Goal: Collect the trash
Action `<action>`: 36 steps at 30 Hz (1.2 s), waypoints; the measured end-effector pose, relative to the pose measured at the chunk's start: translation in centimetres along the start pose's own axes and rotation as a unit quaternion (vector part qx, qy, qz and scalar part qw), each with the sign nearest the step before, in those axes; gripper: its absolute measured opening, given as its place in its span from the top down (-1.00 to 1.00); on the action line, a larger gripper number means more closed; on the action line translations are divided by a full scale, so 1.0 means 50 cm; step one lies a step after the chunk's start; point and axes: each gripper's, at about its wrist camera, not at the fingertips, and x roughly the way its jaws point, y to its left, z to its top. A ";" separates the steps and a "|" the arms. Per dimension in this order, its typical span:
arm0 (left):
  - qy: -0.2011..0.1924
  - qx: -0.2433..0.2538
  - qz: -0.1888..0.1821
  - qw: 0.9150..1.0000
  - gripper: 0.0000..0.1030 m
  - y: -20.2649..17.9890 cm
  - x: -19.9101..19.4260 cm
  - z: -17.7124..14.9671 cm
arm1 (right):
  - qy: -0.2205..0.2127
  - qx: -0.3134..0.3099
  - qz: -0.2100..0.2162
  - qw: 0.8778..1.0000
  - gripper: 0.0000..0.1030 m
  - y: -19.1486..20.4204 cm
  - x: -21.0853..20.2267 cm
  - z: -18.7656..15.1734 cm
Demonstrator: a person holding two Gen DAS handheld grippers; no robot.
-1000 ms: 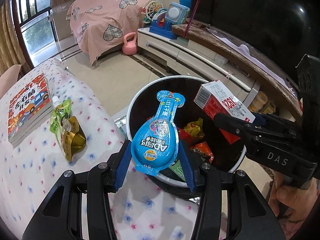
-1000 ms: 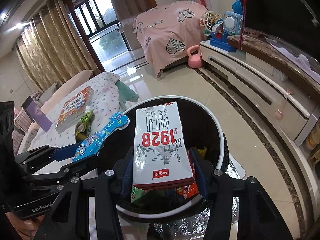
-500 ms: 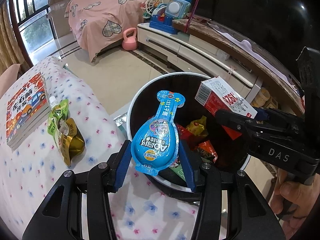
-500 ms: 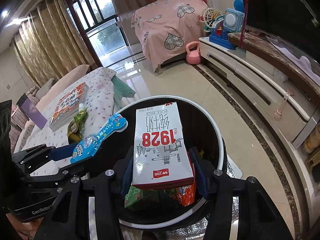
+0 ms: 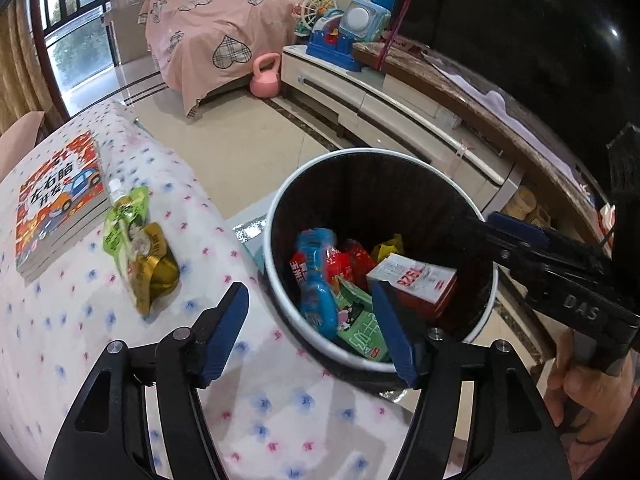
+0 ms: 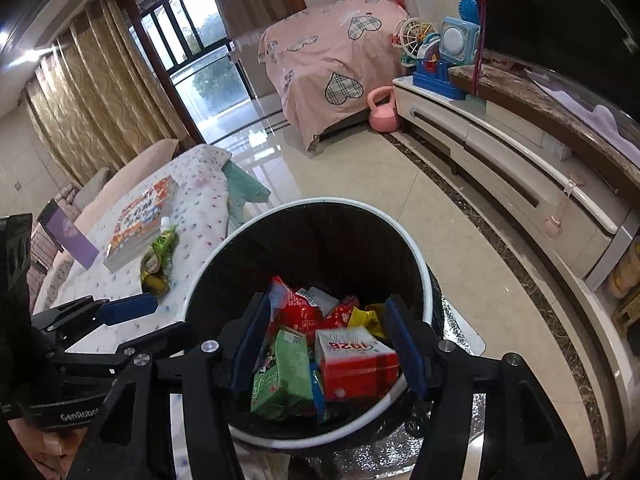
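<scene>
Pale glossy floor tiles surround a round black trash bin with a white rim, which stands just beside a desk under a dotted white cloth. Both grippers hang over the bin with their blue-padded fingers spread and nothing between them: the left gripper above the bin's near edge, the right gripper above its middle. Inside the bin, a blue snack packet lies blurred among red and yellow wrappers, a green carton and a red-and-white milk carton marked 1928. On the desk, a green drink pouch and a gold wrapper overlap next to a stack of books.
</scene>
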 end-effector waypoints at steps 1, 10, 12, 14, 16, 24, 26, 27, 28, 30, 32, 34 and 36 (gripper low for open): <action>-0.003 -0.005 -0.003 1.000 -0.29 0.005 -0.008 -0.005 | -0.004 0.003 0.002 1.000 -0.26 0.000 -0.008 -0.003; -0.045 -0.059 -0.021 0.997 -0.51 0.050 -0.106 -0.092 | -0.048 0.039 0.032 0.998 -0.77 0.028 -0.088 -0.058; -0.057 -0.071 -0.019 0.996 -0.57 0.063 -0.133 -0.122 | -0.059 0.045 0.036 0.997 -0.84 0.043 -0.108 -0.079; -0.070 -0.080 -0.015 0.994 -0.59 0.077 -0.161 -0.152 | -0.067 0.046 0.042 0.996 -0.88 0.059 -0.123 -0.095; -0.080 -0.089 -0.012 0.993 -0.61 0.090 -0.184 -0.178 | -0.077 0.046 0.054 0.995 -0.93 0.082 -0.141 -0.117; -0.122 -0.127 0.007 0.984 -0.62 0.158 -0.293 -0.280 | -0.107 0.055 0.089 0.989 -0.98 0.164 -0.193 -0.190; -0.135 -0.130 0.015 0.982 -0.63 0.168 -0.317 -0.300 | -0.109 0.051 0.098 0.988 -0.98 0.185 -0.206 -0.200; -0.141 -0.133 0.017 0.981 -0.63 0.172 -0.329 -0.308 | -0.113 0.045 0.101 0.987 -0.98 0.196 -0.215 -0.203; -0.146 -0.134 0.018 0.980 -0.63 0.175 -0.339 -0.314 | -0.118 0.041 0.101 0.987 -0.98 0.204 -0.223 -0.207; -0.162 -0.132 0.023 0.978 -0.67 0.175 -0.362 -0.328 | -0.128 0.031 0.100 0.986 -0.98 0.222 -0.242 -0.209; -0.189 -0.129 0.041 0.972 -0.84 0.172 -0.390 -0.346 | -0.144 0.020 0.095 0.985 -0.99 0.238 -0.266 -0.211; -0.213 -0.131 0.060 0.966 -1.00 0.172 -0.409 -0.363 | -0.173 0.002 0.080 0.982 -1.00 0.257 -0.295 -0.220; -0.236 -0.130 0.087 0.959 -1.00 0.169 -0.421 -0.383 | -0.202 -0.014 0.060 0.977 -1.00 0.273 -0.315 -0.236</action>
